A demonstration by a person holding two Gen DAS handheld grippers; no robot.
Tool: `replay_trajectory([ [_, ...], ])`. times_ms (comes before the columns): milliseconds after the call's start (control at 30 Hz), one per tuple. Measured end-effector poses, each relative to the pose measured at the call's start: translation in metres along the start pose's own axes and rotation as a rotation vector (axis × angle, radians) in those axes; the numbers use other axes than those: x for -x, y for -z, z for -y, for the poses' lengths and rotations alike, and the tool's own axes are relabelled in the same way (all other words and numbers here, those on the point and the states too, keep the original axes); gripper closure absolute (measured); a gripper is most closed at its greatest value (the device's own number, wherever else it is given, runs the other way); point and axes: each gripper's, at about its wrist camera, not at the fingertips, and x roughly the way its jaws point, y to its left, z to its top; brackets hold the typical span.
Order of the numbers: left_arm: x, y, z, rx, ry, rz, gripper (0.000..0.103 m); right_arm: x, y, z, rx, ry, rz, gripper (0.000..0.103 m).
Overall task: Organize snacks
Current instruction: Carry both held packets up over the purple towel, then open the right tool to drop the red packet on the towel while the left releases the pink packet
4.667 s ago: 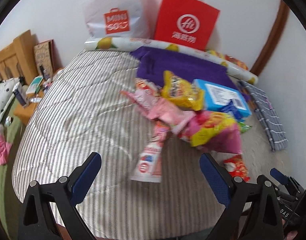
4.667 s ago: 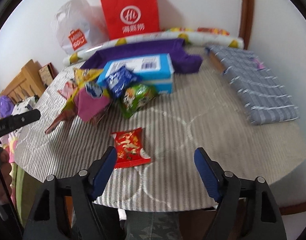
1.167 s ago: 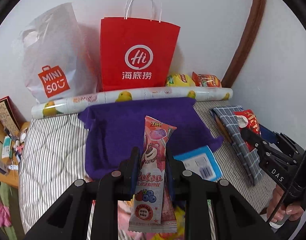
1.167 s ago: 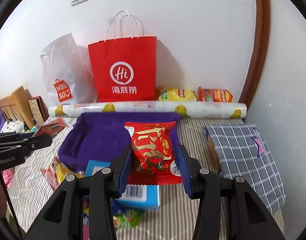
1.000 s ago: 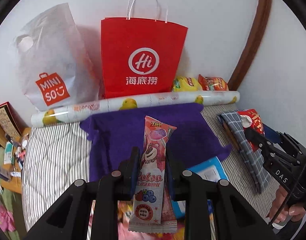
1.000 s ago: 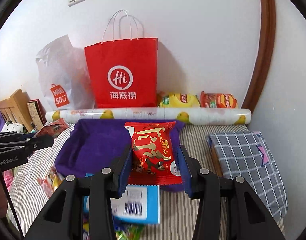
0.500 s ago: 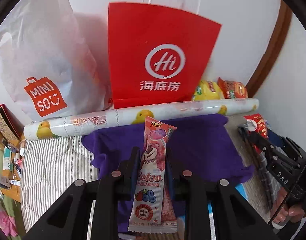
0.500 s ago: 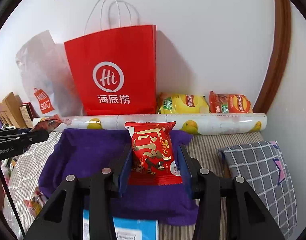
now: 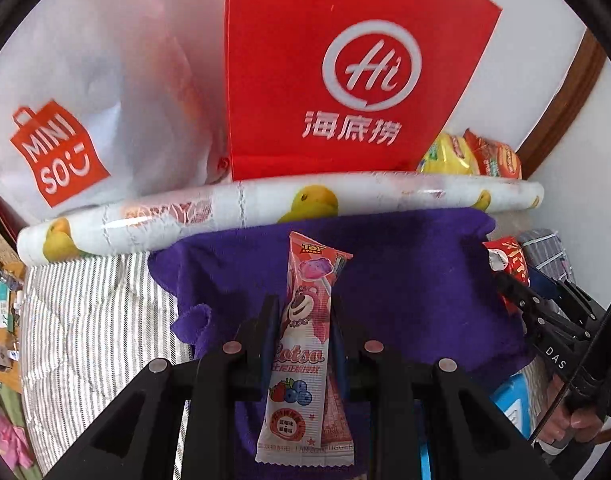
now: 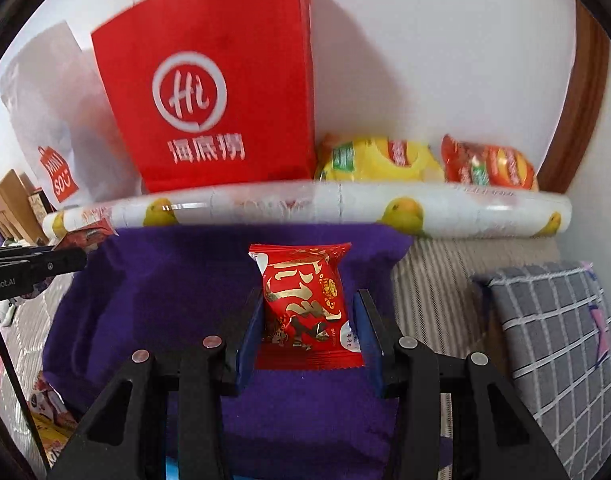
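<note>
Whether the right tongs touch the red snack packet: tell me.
Touching. In the right wrist view the right tongs are clamped on the red snack packet: both blue pads press its sides, holding it above the purple cloth.

Both wrist fisheyes sat low over the bed, facing the back wall, close to the purple cloth [image 9: 405,264]. Left view looked from the left side, aimed slightly right; the right gripper [image 9: 517,276] showed at its right edge. Right view looked from the right side; the left gripper [image 10: 71,258] showed at its left edge. Both shared the red paper bag [image 10: 225,80], duck-print roll [image 9: 265,208], and cloth.
</note>
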Motion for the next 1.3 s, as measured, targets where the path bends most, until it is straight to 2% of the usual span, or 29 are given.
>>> replay_trajectory([
  [133,-0.013,0.003,-0.005,0.023,0.005,-0.045,0.080,-0.008,0.003,0.002,-0.003,-0.011,-0.030,0.059],
  [433,-0.026,0.005,-0.002,0.002,0.000,-0.063,0.080,-0.021,0.009,0.007,-0.023,-0.022,-0.084,0.059],
  [767,-0.039,0.009,-0.005,0.024,0.014,-0.109,0.080,-0.033,0.012,0.011,-0.054,-0.023,-0.131,0.058],
  [1300,-0.050,0.012,-0.004,0.027,0.001,-0.142,0.080,-0.038,0.012,0.008,-0.030,-0.023,-0.159,0.058],
])
